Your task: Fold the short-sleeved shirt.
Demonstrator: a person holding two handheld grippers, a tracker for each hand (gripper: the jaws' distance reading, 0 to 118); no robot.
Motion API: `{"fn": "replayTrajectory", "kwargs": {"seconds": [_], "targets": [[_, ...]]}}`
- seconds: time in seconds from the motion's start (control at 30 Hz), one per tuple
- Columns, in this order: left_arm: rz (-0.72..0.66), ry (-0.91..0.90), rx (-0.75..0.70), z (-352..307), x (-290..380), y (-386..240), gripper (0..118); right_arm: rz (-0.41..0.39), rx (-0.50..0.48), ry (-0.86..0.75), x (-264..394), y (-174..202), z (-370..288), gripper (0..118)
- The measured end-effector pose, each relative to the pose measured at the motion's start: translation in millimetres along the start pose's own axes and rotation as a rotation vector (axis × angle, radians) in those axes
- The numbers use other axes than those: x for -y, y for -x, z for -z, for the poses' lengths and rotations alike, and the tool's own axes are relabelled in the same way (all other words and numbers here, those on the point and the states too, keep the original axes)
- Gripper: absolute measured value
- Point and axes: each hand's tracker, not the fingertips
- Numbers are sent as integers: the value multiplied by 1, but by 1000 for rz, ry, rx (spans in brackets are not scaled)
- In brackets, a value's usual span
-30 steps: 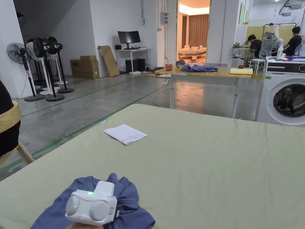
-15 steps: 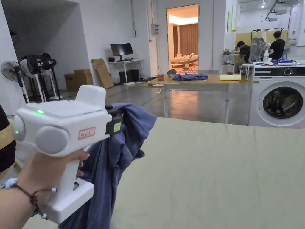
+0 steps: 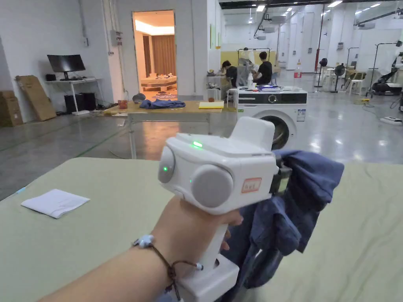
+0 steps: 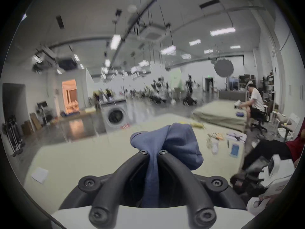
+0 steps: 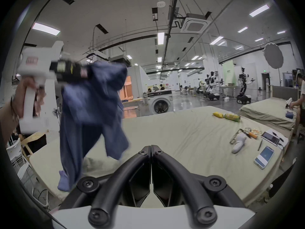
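Note:
The blue short-sleeved shirt hangs bunched from my left gripper, held up above the green-sheeted bed. In the left gripper view both jaws of the left gripper press on a fold of the shirt. From the right gripper view the shirt dangles from the left gripper, its lower end touching the bed's near corner. My right gripper is shut with nothing in it, low over the bed and to the right of the shirt.
A white sheet of paper lies on the bed's left side. A phone, a tablet, snack bags and small items sit along the right edge. A washing machine stands beyond the bed. A person sits at a second bed.
The left gripper has lifted the shirt off the bed and carried it up and to the right. The head camera has turned right.

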Motion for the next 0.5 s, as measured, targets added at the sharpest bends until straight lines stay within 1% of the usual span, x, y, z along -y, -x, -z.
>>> {"fn": "replayTrajectory", "kwargs": {"seconds": [0.13, 0.2, 0.23, 0.3, 0.33, 0.37, 0.4, 0.43, 0.47, 0.5], "targets": [[-111, 344, 45, 68, 97, -14, 0, 13, 62, 33, 10, -19, -2, 0], [-199, 507, 56, 89, 150, -11, 0, 28, 74, 60, 16, -24, -2, 0], [-254, 586, 30, 96, 174, -9, 0, 34, 75, 75, 19, -24, 0, 0], [-375, 667, 3, 102, 212, 2, 1, 40, 74, 96, 25, -24, 2, 0], [-449, 656, 24, 99, 224, 10, 8, 42, 70, 108, 27, -23, 4, 0], [-507, 627, 48, 96, 230, 17, 26, 44, 64, 115, 30, -22, 6, 0], [-525, 628, 48, 94, 232, 23, 52, 46, 58, 119, 30, -21, 7, 0], [-532, 597, 49, 86, 231, 25, 72, 46, 52, 124, 31, -19, 9, 0], [-520, 538, 58, 77, 225, 29, 77, 47, 45, 127, 31, -16, 10, 0], [-502, 485, 62, 69, 216, 33, 77, 46, 38, 129, 30, -16, 11, 0]]}}
